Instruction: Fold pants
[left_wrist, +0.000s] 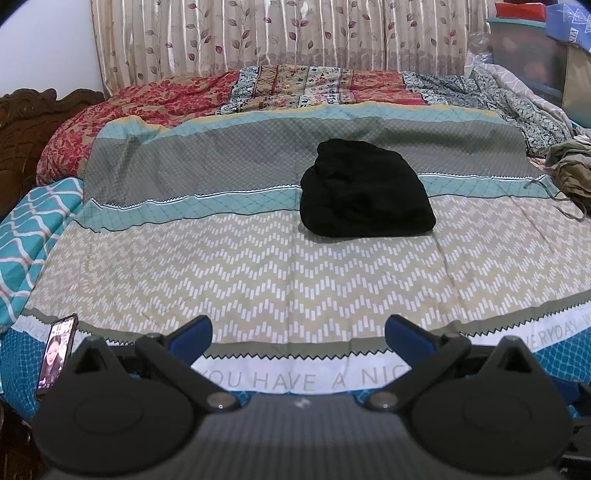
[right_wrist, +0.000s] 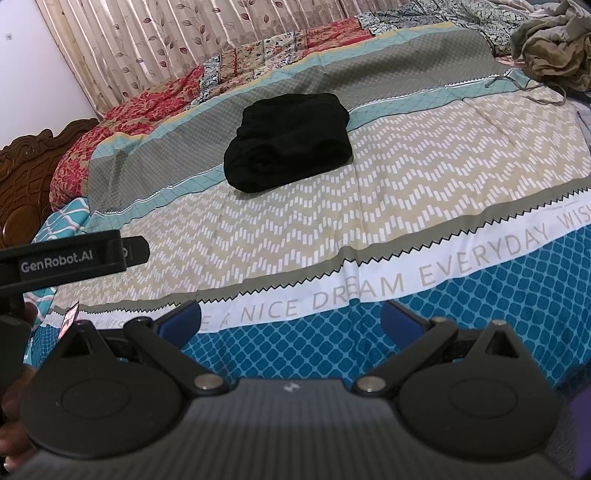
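Note:
Black pants lie folded into a compact bundle on the patterned bedsheet, near the middle of the bed; the right wrist view shows the same bundle up and left of centre. My left gripper hangs open near the bed's front edge, well short of the pants, with nothing between its blue pads. My right gripper is also open and holds nothing, back over the blue border of the sheet. The left gripper's black body pokes in at the left of the right wrist view.
A phone with a lit screen leans at the front left corner of the bed. A crumpled olive garment lies at the far right. A red floral quilt, curtains and a carved wooden headboard bound the far and left sides.

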